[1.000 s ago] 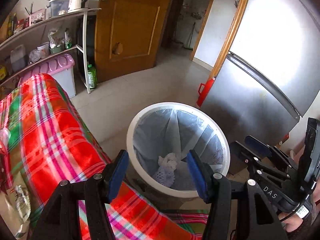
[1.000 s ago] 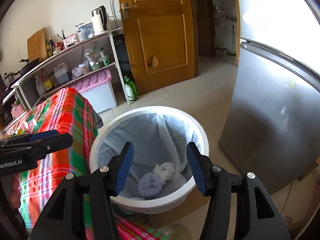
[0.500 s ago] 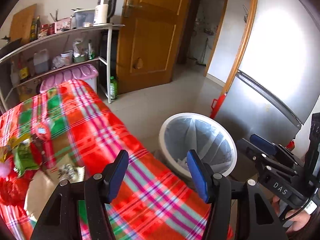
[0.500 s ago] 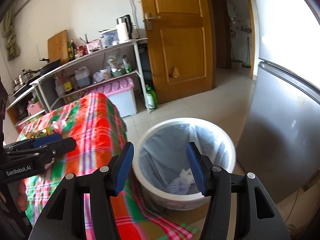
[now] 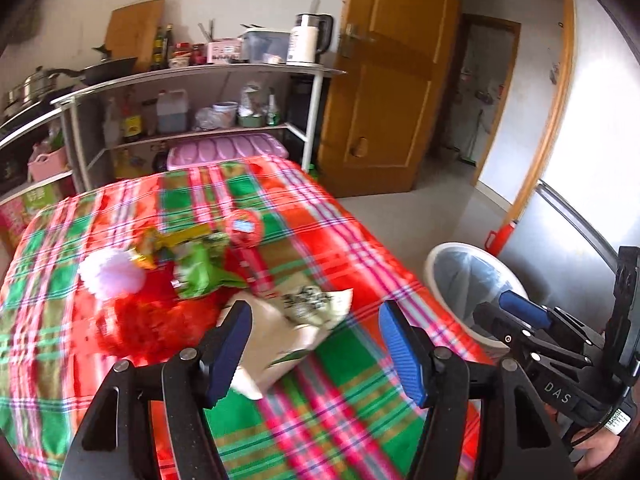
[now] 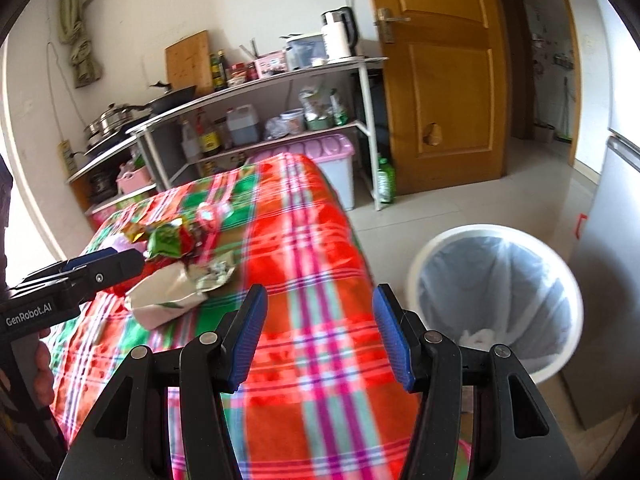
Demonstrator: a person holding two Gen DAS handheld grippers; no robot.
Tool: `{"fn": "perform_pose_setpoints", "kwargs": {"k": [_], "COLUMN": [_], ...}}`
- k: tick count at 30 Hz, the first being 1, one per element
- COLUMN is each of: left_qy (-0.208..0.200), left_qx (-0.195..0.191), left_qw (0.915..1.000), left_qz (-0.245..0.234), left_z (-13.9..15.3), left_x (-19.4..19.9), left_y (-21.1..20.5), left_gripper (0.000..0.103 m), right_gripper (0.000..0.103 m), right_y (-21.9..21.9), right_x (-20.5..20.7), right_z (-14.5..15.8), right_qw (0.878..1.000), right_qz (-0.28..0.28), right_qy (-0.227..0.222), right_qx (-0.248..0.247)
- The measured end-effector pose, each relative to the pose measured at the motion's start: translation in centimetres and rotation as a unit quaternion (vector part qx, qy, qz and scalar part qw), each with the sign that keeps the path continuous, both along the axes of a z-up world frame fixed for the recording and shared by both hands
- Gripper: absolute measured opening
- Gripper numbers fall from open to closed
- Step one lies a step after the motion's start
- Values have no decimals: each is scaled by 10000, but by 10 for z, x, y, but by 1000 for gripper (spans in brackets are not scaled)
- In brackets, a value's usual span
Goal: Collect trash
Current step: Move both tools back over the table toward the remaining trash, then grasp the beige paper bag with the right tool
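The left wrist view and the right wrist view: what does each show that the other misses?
Only the left view shows the white fluffy ball and a red object behind the bin. Only the right view shows the green bottle on the floor and the bin's white scraps. Both show the plaid tablecloth, wrappers, pale bag and white bin.

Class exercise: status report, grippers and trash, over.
Left gripper opening, empty; right gripper open, empty. Wrappers piled on plaid cloth. Bin alongside, nothing blocking.
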State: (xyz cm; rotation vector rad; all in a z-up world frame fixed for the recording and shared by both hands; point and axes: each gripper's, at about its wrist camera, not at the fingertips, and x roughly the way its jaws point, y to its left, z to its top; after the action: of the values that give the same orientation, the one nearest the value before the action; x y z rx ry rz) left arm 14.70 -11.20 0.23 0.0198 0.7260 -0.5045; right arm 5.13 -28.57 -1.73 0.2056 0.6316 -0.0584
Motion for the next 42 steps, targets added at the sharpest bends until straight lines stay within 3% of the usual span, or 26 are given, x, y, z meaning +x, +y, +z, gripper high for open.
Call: {"fn": "perform_pose_setpoints", "kwargs": {"k": [12,20,22,28,34,42], "left_qy": [131,241,293,399,243,493], "left_qx": [21,-185,-179,-116,20,-61], "left_qw": [9962,9930,9935,9937,9935,9943], "left_qz": [859,1141,1085,1037,1111,940], "left_z": [-13,-23,-24,-32,-31,-39], "left_x": [11,24,28,46,64,79], "left_y": [87,130,134,137,139,139], "left_gripper": [66,74,79,80,80,80], "right_gripper": [56,56,56,56,56,56], "right_y": [65,85,88,95,90,82], "right_x": [35,60,64,74,80,86], "right_z": [-19,-35,-38,-46,-49,-52], "right_qw": [9967,9917,9902,9861,9796,9646], "right_qz": [728,955,987,1065,1058,937], "right_qy": [299,607,672,877,963,1031], "right_qx": [213,612,727,929,1413,2240]}}
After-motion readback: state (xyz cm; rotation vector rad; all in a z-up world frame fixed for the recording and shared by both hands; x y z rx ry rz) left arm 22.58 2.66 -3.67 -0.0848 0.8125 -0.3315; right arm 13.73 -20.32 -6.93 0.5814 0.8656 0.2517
